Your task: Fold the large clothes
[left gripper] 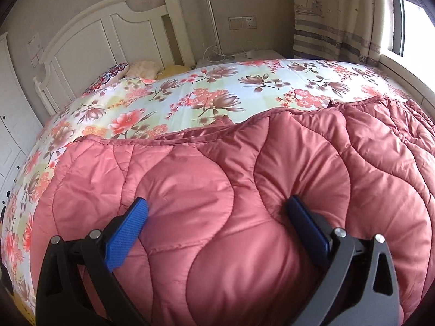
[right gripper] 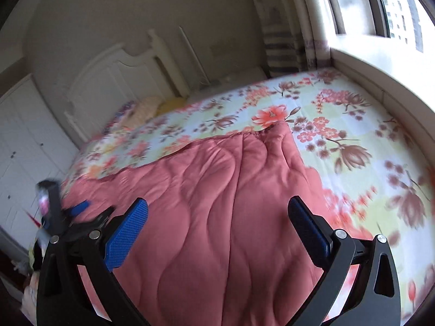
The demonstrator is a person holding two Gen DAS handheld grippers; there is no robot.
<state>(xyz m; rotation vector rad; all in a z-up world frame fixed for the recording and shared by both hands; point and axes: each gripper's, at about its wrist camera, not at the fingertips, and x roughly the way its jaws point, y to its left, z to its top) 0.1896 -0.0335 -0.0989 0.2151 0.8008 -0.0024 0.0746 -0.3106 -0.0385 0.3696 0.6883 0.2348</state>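
A: Surface?
B: Bed [left gripper: 217, 87], floral sheet [left gripper: 190, 100] covering it, white headboard [left gripper: 89, 43] upper left of the left wrist frame.

A: What's on it?
B: Pink quilted garment [left gripper: 231, 190] spread flat, filling the lower half of that frame. In the right wrist frame it runs from lower center up to mid-frame, with bare sheet to its right.

A: Anything else?
B: Pillows [left gripper: 141, 69] at the headboard end, upper left: one patterned, one pale, one yellow.
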